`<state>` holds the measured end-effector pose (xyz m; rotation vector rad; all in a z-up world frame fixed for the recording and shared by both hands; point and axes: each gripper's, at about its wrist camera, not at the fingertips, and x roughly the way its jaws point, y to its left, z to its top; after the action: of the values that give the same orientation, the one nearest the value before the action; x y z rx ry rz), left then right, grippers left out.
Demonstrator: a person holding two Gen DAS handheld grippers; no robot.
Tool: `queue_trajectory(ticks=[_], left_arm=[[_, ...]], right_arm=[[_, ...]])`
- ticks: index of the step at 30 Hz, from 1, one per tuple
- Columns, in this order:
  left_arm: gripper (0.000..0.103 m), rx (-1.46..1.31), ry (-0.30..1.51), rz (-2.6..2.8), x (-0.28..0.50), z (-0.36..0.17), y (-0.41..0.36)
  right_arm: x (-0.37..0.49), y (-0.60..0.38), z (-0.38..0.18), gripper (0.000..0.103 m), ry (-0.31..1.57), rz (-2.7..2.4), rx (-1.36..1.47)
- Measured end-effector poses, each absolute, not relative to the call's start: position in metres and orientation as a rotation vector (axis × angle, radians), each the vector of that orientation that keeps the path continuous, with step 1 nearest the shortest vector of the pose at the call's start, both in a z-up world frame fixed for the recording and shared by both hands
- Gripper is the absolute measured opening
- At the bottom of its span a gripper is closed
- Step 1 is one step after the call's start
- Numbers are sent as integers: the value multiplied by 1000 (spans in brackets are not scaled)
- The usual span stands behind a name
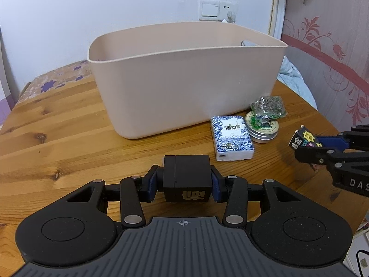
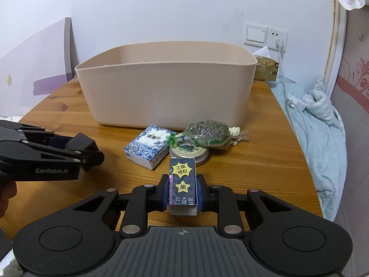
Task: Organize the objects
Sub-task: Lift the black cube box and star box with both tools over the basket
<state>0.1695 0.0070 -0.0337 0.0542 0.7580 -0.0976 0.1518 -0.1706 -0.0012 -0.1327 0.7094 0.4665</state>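
The large beige plastic storage tub point(image 1: 184, 78) stands at the middle of the knotty pine table point(image 1: 57, 138), its open top facing up; judging by the task, it is where the loose items go.

The left gripper point(image 1: 187, 181) is clamped on a black cube-shaped box point(image 1: 186, 177), one blue pad pressed flat on each side face. It holds the box clear of the wood at 6 o'clock from the tub, probably so it can be carried over the near rim.

The right gripper point(image 2: 182, 190) is likewise closed on a tall, narrow dark carton with yellow star stickers point(image 2: 183, 184), gripped across its slim sides and held off the table at 5 o'clock from the tub.

Three things lie on the table at the tub's near right corner, at about 5 o'clock: a blue-and-white patterned tissue packet point(image 1: 231, 137), just beside it a round silver tin with a green label point(image 1: 263, 128), and a clear bag of dark dried leaves point(image 2: 205, 135) resting on that tin. A small cream bear clip point(image 2: 235, 132) sits at the bag's 3 o'clock end.
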Motion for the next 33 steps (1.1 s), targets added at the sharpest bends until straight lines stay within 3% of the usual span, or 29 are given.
queue_trajectory(ticks=[33], left_arm=[[45,30,568,-89,174,49,16]], right_arm=[[150,-179,79,22,467,408,-98]])
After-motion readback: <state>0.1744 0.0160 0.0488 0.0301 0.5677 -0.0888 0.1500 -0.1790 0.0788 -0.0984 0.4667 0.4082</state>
